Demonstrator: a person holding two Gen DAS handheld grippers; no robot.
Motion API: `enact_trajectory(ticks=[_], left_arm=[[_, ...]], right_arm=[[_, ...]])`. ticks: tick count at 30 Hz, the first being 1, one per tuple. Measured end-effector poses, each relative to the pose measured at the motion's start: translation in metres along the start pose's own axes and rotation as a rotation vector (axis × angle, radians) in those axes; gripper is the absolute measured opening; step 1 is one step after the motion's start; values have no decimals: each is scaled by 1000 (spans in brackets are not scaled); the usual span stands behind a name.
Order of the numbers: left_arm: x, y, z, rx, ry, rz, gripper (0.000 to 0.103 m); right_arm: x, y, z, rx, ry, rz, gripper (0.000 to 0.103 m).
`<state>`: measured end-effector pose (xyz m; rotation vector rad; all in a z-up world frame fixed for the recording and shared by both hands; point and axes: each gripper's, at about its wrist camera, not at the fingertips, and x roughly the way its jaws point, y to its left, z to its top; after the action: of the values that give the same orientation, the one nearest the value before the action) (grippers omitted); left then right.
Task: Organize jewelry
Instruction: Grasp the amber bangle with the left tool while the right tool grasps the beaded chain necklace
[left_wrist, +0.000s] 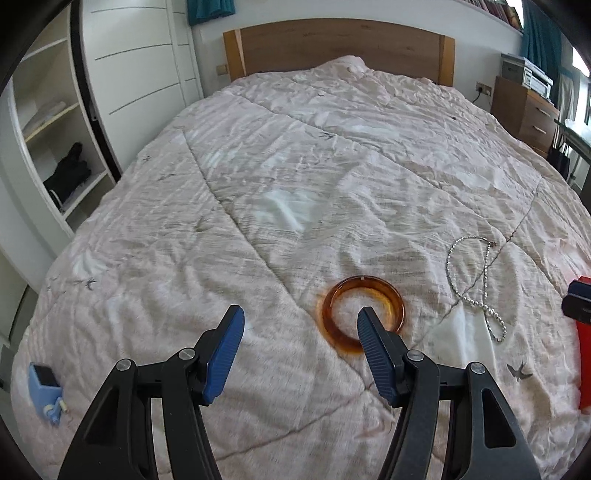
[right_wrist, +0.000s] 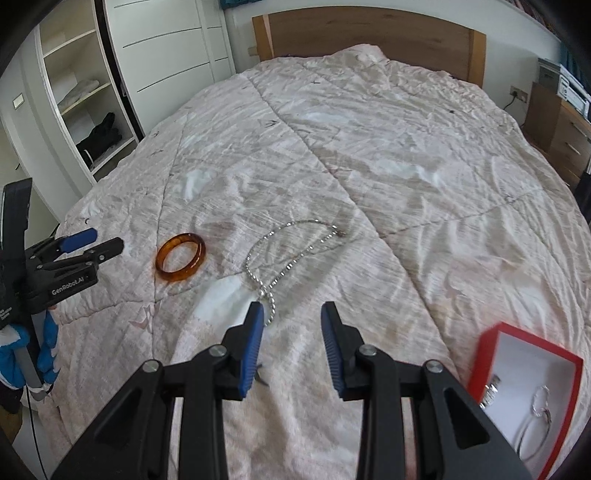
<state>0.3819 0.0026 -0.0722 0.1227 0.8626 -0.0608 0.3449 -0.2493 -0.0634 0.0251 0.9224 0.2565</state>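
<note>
An amber bangle (left_wrist: 364, 314) lies flat on the pink quilt; it also shows in the right wrist view (right_wrist: 181, 257). My left gripper (left_wrist: 300, 322) is open and empty, its right fingertip in front of the bangle's near side. A silver and pearl necklace (left_wrist: 476, 284) lies right of the bangle, also in the right wrist view (right_wrist: 284, 260). My right gripper (right_wrist: 291, 316) is open and empty, just short of the necklace's near end. A red jewelry box (right_wrist: 524, 391) with a white lining holds silver pieces at the right.
The quilt covers a wide bed (left_wrist: 295, 166) with a wooden headboard (left_wrist: 340, 48). A small blue object (left_wrist: 46, 387) lies at the bed's left edge. A wardrobe with open shelves (left_wrist: 55, 129) stands left, a wooden dresser (left_wrist: 528, 110) right.
</note>
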Motion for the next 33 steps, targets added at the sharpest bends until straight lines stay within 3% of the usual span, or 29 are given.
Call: enact_trajectory(ticks=[7,14,24,27,30,33], left_arm=[[39,-9,0,4,71,-41,63],[77,-12,-8,-15,142,-55,54],[95,-18,-13,-14,146,-20,52],[94,-21,-12,-7,146,-19,38],[89,-28,-12,21,142,-9,18],[85,-31,-13,23,145,-10,12]], right_arm=[[36,8,10,-16,39,25,31],[86,9,6,23,110,57,31],[117,12,5,22,128,49,31],[118,13,4,22,132,49,30],[117,14,4,22,142,58,16],[111,16,4,24,141,66,11]])
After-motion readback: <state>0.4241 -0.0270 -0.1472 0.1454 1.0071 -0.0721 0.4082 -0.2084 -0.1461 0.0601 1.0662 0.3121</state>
